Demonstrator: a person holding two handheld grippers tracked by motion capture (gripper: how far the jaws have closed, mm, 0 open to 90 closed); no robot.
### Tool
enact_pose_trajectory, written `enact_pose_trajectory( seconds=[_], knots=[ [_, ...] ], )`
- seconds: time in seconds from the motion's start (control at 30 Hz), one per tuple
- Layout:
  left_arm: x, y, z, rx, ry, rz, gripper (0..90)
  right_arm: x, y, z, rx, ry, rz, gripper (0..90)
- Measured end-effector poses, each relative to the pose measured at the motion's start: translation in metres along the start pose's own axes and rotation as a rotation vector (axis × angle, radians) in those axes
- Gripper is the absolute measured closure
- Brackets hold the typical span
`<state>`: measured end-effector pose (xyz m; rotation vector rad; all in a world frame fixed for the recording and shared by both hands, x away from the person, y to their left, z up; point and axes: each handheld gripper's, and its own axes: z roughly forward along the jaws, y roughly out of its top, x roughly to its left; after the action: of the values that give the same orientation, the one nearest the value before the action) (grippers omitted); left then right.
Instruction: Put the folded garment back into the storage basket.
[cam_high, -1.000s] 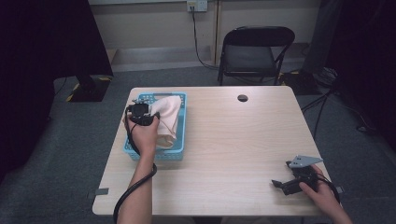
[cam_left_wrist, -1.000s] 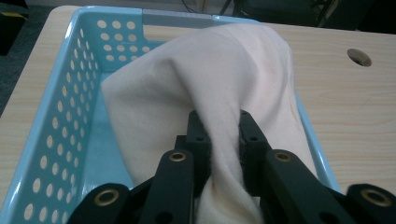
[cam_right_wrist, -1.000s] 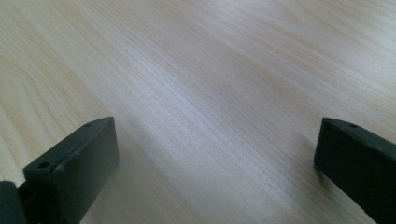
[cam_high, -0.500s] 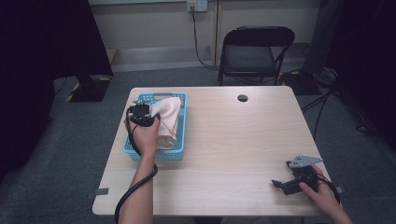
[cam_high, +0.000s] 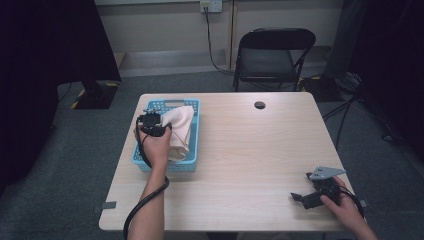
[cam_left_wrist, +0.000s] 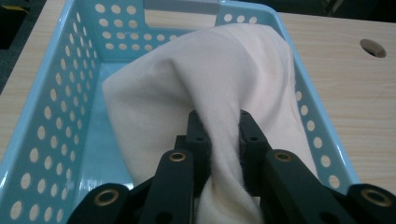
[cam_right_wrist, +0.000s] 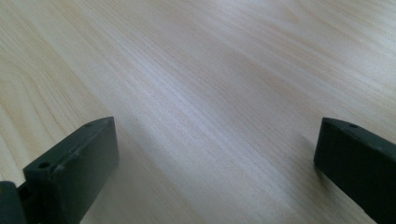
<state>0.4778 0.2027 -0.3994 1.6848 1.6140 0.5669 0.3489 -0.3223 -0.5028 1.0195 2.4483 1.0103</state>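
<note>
At the left side of the pale wood-grain table (cam_high: 240, 165) we see a light blue perforated plastic basket (cam_high: 194, 150), rectangular, standing near the table's left edge. Inside it lies a cream-coloured soft cloth (cam_high: 181, 127), bunched and raised toward the basket's right wall. We see the left gripper (cam_high: 151, 121) above the basket, held by the person's left hand (cam_high: 156, 146); in the left gripper view its two black jaws are clenched on a fold of the cloth (cam_left_wrist: 219, 93), which bulges up between and beyond them. Farther right on the table we note a small dark round hole (cam_high: 259, 105) near the far edge. Beyond the table stands a black folding chair (cam_high: 272, 55). At the near right corner we find the right gripper (cam_high: 300, 198), held by the right hand (cam_high: 345, 207) just above the bare tabletop; in the right gripper view its jaws stand wide apart, released, with nothing between them.
</note>
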Motion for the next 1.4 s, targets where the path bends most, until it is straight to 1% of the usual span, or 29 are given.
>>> enact_pose_trajectory(
  seconds=[0.17,0.4,1.03,1.4],
  knots=[
    [0.000,-0.001,0.002,0.003,0.001,-0.006,79.3,0.000,0.000,0.000,0.000,0.000,0.000,0.0],
    [0.003,-0.003,0.005,0.025,0.006,-0.004,79.3,0.000,0.000,0.000,0.000,0.000,0.000,0.0],
    [0.006,-0.008,0.011,0.047,0.007,-0.022,79.2,0.000,0.000,0.000,0.000,0.000,0.000,0.0],
    [0.005,-0.009,0.016,0.058,0.010,-0.018,79.2,0.000,0.000,0.000,0.000,0.000,0.000,0.0]
  ],
)
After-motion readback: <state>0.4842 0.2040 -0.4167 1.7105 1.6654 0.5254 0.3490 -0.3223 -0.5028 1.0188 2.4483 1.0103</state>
